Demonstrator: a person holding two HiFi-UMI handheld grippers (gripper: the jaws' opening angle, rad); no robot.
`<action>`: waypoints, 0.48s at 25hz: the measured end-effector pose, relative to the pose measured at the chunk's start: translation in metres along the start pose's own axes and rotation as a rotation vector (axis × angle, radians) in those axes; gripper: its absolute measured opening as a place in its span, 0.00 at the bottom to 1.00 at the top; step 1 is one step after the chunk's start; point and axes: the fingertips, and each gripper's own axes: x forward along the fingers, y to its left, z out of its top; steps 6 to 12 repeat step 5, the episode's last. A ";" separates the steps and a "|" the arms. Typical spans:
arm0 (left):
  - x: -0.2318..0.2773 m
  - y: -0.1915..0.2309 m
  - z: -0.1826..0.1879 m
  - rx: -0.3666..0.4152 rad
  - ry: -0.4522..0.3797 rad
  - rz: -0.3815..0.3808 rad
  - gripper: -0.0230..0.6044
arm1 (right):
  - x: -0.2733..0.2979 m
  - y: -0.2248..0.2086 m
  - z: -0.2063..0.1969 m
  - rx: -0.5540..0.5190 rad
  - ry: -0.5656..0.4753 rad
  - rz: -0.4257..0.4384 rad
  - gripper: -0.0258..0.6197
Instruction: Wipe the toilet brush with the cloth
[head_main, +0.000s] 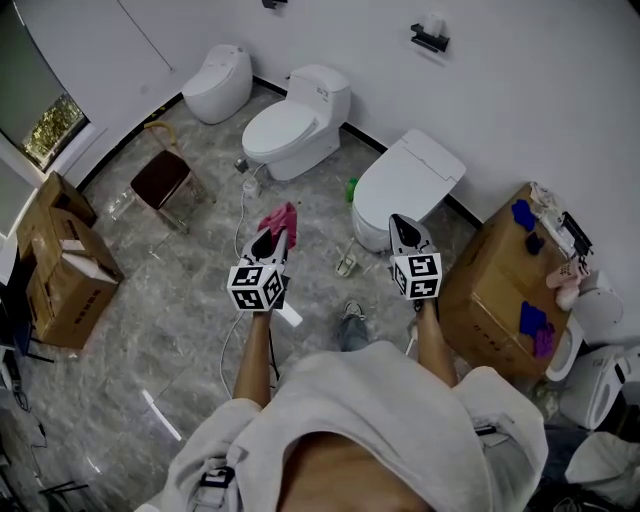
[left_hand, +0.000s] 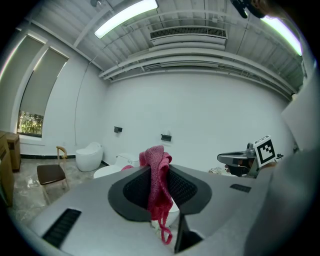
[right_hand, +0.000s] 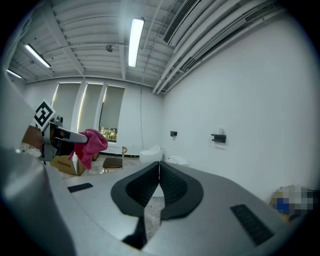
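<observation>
1. Both forearms, the left forearm (head_main: 253, 355) and the right forearm (head_main: 434, 345), reach forward bare from the sleeves of a white robe (head_main: 380, 400), roughly parallel and apart
2. 1 tool sits at the end of each. The left tool (head_main: 272, 240) has its jaws narrowed onto the pink cloth (left_hand: 159, 175), gripping it between the ribbed pads
3. Above the tips the cloth bunches up in a soft lump; below the pads it hangs in a strip with a thin loop dangling at the bottom
4. 0 things sit in the right tool (right_hand: 158, 170): its jaws are pressed together along 1 thin seam
5. 2 marker cubes, the left cube (head_main: 258, 285) and the right cube (head_main: 417, 275), face up toward the head camera. The tools are held side by side at about the same height over the grey marbled floor (head_main: 180, 300), their tips leaning slightly toward each other and pointing at the white wall (head_main: 520, 90)
6. 3 toilets stand along that wall. In the head view the cloth shows against the floor in front of the middle toilet (head_main: 290, 128), and the right tool's tip overlaps the front of the nearest toilet (head_main: 410, 180)
7. 1 thing I cannot pick out among the small objects on the floor is the toilet brush
</observation>
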 end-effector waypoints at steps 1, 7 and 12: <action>-0.001 0.001 0.000 0.000 -0.002 0.000 0.19 | 0.000 0.001 0.000 -0.001 0.000 -0.001 0.09; -0.004 0.004 0.000 -0.001 -0.001 0.002 0.19 | -0.002 0.004 0.000 0.002 0.002 -0.002 0.09; -0.004 0.004 0.000 -0.001 -0.001 0.002 0.19 | -0.002 0.004 0.000 0.002 0.002 -0.002 0.09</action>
